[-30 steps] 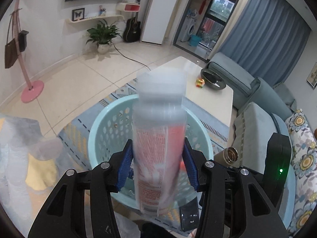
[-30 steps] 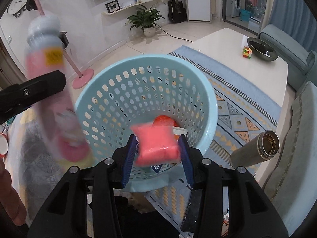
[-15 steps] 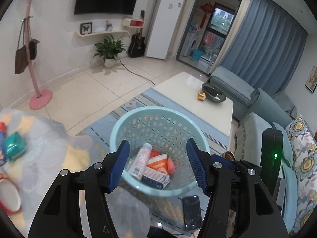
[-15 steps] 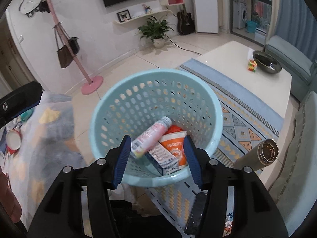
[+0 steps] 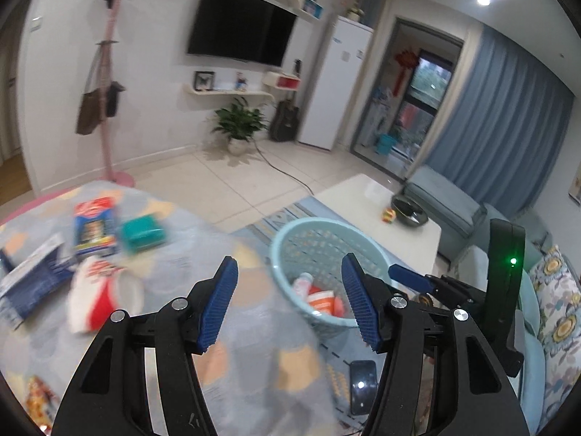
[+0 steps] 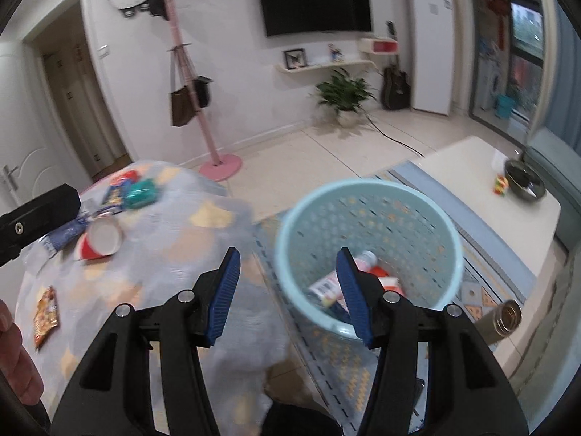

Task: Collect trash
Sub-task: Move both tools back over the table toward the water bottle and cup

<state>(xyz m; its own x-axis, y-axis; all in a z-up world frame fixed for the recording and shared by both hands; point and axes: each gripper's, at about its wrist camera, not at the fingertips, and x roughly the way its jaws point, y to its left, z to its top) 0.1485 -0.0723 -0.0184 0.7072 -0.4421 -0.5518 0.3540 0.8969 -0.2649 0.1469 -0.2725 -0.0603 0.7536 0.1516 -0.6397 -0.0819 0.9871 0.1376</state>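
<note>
My left gripper (image 5: 290,301) is open with nothing between its blue pads, above the edge of the cloth-covered table (image 5: 254,345). My right gripper (image 6: 288,298) is open and empty too, beside the light-blue basket (image 6: 363,189). In the basket (image 5: 312,239) lie a pink-and-white bottle (image 6: 337,279) and an orange tube (image 5: 321,296). On the table lie a red-and-white paper cup (image 5: 94,290), a green box (image 5: 143,234), a blue box (image 5: 95,229), a dark-blue packet (image 5: 29,283) and a snack packet (image 6: 45,312).
A white coffee table (image 6: 508,225) with a dark bowl (image 6: 523,181) stands behind the basket. A metal flask (image 6: 504,321) and a phone (image 5: 361,388) lie near it. The sofa (image 5: 537,327) is at the right, a pink coat stand (image 6: 214,152) beyond the table.
A second ago my left gripper held the bottle and my right a pink packet over the basket. Both now lie in it, and both grippers have risen and swung left toward the table.
</note>
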